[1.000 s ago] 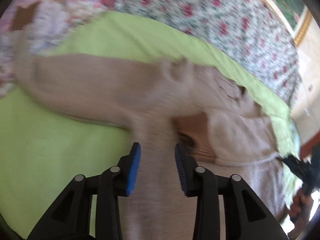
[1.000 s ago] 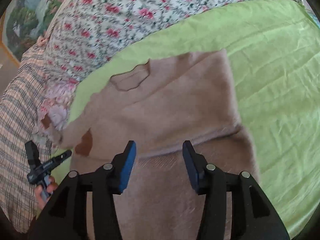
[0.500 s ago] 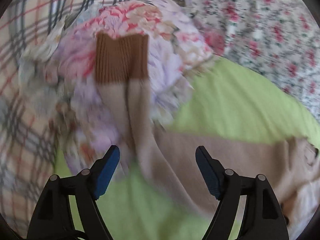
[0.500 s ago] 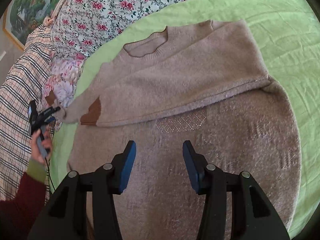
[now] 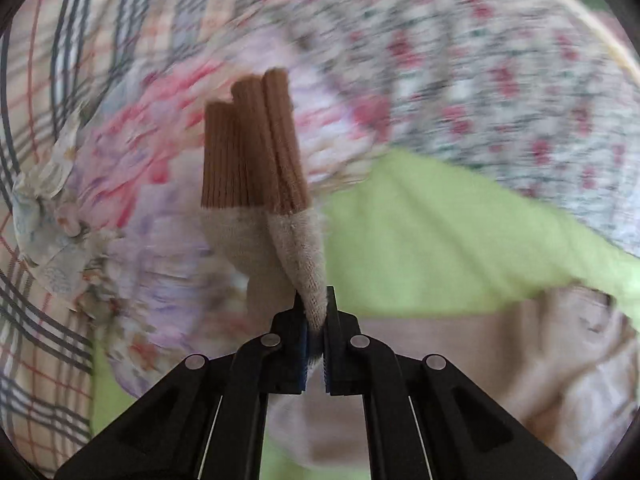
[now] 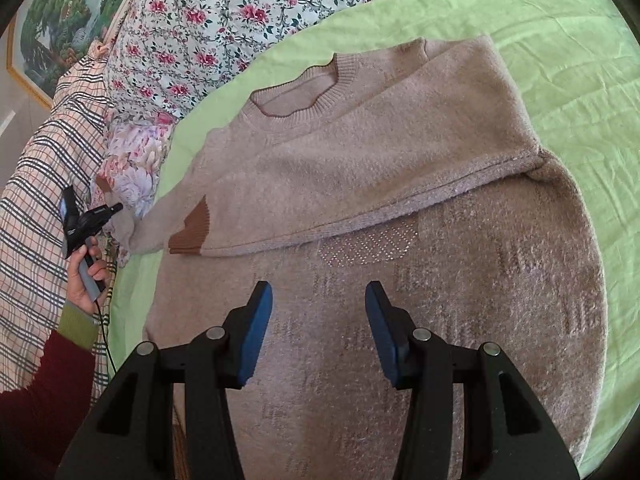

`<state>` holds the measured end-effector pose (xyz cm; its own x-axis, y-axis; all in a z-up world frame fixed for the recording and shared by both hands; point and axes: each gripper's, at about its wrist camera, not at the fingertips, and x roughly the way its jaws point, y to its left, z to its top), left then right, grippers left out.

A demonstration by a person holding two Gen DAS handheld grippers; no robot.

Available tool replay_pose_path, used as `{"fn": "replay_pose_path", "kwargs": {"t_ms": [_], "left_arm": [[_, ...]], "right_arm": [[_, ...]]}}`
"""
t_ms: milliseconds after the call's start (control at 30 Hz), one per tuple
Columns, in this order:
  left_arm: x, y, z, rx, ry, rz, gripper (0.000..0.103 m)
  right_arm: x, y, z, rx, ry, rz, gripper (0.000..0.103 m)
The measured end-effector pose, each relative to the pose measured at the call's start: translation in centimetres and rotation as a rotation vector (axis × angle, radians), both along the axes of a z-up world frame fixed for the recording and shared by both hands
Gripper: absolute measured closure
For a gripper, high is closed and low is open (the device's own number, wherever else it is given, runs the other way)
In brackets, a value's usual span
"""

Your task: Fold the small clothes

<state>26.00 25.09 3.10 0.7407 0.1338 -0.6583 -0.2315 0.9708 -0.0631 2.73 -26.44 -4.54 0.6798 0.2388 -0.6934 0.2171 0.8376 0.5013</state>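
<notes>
A beige knit sweater [image 6: 400, 208] lies on a green sheet [image 6: 580, 60], its top part folded down over the body, one brown cuff [image 6: 192, 232] lying on it. The other sleeve [image 5: 296, 248] ends in a brown ribbed cuff [image 5: 256, 144]. My left gripper [image 5: 316, 316] is shut on that sleeve's beige fabric just below the cuff, which sticks up beyond the jaws. From the right wrist view the left gripper [image 6: 92, 216] is at the sweater's left edge, held by a hand. My right gripper [image 6: 320, 324] hovers open over the sweater's lower body, nothing between its fingers.
A floral quilt [image 6: 224, 12] and a plaid blanket [image 6: 36, 184] border the green sheet on the far and left sides. A pastel flowered cloth [image 6: 128, 160] lies bunched at the sweater's left. A framed picture [image 6: 52, 20] hangs beyond. A dark red sleeve [image 6: 40, 392] enters bottom left.
My left gripper swung left from the sweater's body to the outstretched sleeve, spread wide, then shut on the sleeve below the cuff. The right gripper drew back slightly and stayed open.
</notes>
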Motion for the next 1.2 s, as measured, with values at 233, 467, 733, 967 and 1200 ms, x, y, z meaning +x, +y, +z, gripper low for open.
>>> {"fn": "replay_pose_path", "kwargs": {"t_ms": [233,467,733,967,1200], "left_arm": [[-3.1,-10.4,2.2,-0.051,-0.095,-0.221,0.1],[-5.3,-23.5,1.0,-0.103,-0.083,-0.482,0.1],[-4.4,-35.5,-5.3,-0.079,0.052,-0.661,0.099],[-4.1,-35.8,-9.8,-0.094,0.194,-0.706,0.07],[-9.0,-28.8,-8.8,-0.052,0.161,-0.612,0.046]], "right_arm": [[-1.3,-0.2,0.8,0.019,-0.03,-0.009,0.053],[-2.3,-2.4,0.3,0.066,-0.032,-0.068,0.053],[-2.5,-4.1,-0.2,0.085,-0.032,-0.104,0.053],[-1.4,-4.5,0.6,0.056,-0.034,-0.108,0.053],[3.5,-2.1,1.4,0.002,-0.035,-0.014,0.053]]}}
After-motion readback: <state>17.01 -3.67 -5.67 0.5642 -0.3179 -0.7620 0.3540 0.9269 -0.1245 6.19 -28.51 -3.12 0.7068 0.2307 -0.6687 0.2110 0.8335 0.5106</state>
